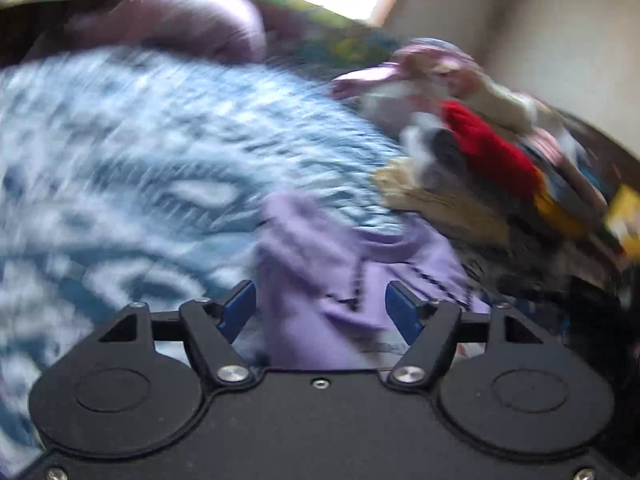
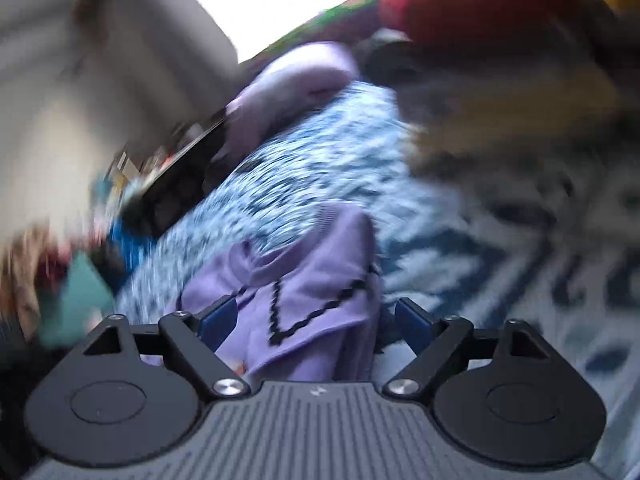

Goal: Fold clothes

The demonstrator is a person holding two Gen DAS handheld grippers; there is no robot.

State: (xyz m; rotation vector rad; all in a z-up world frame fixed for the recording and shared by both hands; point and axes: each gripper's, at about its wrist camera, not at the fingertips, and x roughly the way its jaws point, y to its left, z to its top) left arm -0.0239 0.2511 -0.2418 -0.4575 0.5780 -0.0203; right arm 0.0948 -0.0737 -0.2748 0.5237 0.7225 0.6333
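Note:
A lilac garment with black zigzag trim (image 1: 340,276) lies bunched on a blue and white patterned bedspread (image 1: 132,168). My left gripper (image 1: 322,304) is open, its blue pads on either side of the lilac cloth. In the right wrist view the same lilac garment (image 2: 304,292) sits between the pads of my right gripper (image 2: 316,320), which is also open. Both views are blurred by motion, so I cannot tell whether the pads touch the cloth.
A pile of mixed clothes with a red item (image 1: 488,152) lies to the right in the left wrist view. A lilac pillow (image 1: 208,20) lies at the back. The bedspread (image 2: 332,152) and a dark bed edge (image 2: 176,172) show in the right wrist view.

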